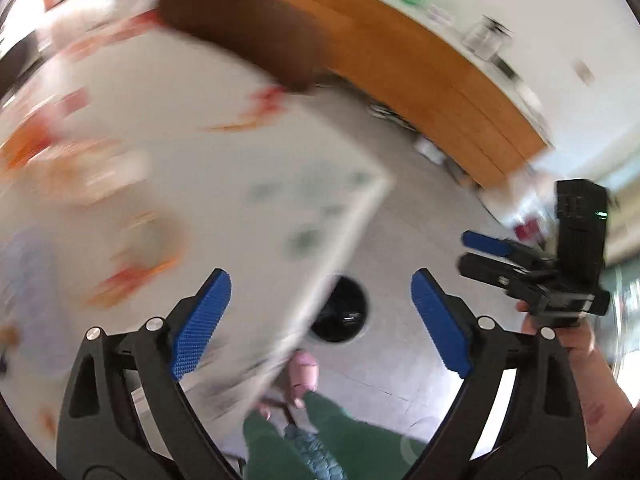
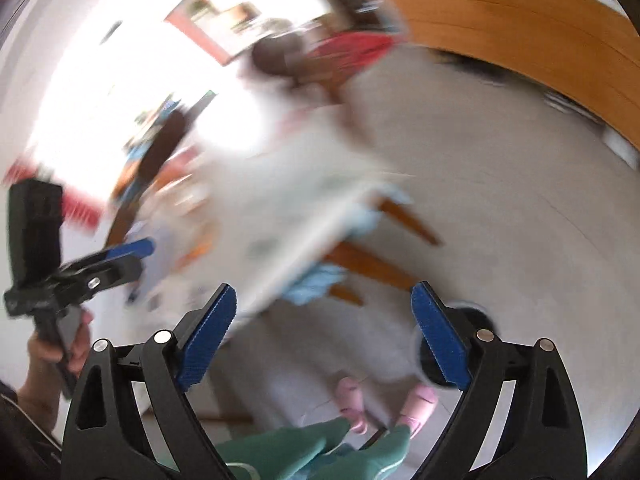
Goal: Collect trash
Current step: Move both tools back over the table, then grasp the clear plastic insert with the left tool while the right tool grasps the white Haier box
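Observation:
Both views are heavily blurred by motion. My left gripper [image 1: 320,320] is open and empty, over the corner of a table with a white cloth [image 1: 192,148]. Orange and red scraps [image 1: 132,272] lie on the cloth, too blurred to name. A black round bin [image 1: 344,314] stands on the floor beside the table corner, between my fingers. My right gripper [image 2: 324,332] is open and empty above the floor by the same table [image 2: 296,196]. The right gripper shows in the left wrist view [image 1: 484,252], and the left gripper in the right wrist view [image 2: 132,256]; how their jaws stand there is unclear.
A dark brown oval object [image 1: 248,36] sits at the table's far end. A long wooden cabinet [image 1: 420,68] runs along the wall, with jars on top. Wooden chair legs [image 2: 372,264] and a light blue cloth [image 2: 316,280] are beside the table. The person's pink slippers [image 2: 384,404] are below.

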{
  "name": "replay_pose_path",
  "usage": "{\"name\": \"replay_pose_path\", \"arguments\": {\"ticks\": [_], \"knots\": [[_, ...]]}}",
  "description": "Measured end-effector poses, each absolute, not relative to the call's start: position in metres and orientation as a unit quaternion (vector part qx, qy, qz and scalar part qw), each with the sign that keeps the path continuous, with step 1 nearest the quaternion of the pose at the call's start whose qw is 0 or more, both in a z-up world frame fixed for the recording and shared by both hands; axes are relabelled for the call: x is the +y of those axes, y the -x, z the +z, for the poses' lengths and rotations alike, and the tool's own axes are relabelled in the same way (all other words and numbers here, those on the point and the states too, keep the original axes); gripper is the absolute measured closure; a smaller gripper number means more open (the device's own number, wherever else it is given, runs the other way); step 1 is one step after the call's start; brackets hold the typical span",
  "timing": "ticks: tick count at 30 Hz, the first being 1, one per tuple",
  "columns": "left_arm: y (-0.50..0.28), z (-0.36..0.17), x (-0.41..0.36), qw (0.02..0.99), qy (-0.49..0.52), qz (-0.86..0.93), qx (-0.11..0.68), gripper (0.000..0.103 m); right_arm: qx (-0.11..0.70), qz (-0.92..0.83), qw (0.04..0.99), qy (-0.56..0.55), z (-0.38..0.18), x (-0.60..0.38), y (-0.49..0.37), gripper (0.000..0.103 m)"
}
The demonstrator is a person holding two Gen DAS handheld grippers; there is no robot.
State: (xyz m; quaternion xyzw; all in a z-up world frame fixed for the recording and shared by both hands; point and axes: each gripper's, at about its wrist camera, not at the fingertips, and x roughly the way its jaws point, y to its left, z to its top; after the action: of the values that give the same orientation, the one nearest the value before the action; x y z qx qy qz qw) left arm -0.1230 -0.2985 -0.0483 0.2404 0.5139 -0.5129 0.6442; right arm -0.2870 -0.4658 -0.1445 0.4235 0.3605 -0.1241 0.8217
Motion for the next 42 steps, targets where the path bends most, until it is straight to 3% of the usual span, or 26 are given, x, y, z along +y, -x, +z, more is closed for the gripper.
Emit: {"name": "replay_pose_path", "arguments": {"ticks": [6, 10, 24, 32, 36, 42], "knots": [[0.031, -0.036, -0.178, 0.71, -0.169, -0.392, 0.56, 0.007, 0.444, 0.052, 0.858, -0.254, -0.102, -0.386, 0.137, 0.013], [0.008, -0.045, -0.122, 0.719, -0.152, -0.347, 0.583, 0.007, 0.481, 0.126, 0.856, -0.143, -0.096, -0.339, 0.091, 0.013], [0.003, -0.128, -0.092, 0.693, -0.13, -0.286, 0.649, 0.008, 0.553, 0.239, 0.798, 0.004, -0.149, -0.271, 0.018, 0.011], [-0.002, -0.139, -0.095, 0.698, -0.144, -0.286, 0.641, 0.028, 0.556, 0.25, 0.792, 0.029, -0.167, -0.253, -0.001, 0.014], [-0.001, -0.136, -0.095, 0.707, -0.168, -0.28, 0.627, 0.044, 0.566, 0.252, 0.783, 0.054, -0.179, -0.242, 0.0, 0.026], [0.003, -0.128, -0.083, 0.714, -0.172, -0.279, 0.619, 0.046, 0.558, 0.229, 0.798, 0.004, -0.175, -0.255, 0.0, 0.033]]}}
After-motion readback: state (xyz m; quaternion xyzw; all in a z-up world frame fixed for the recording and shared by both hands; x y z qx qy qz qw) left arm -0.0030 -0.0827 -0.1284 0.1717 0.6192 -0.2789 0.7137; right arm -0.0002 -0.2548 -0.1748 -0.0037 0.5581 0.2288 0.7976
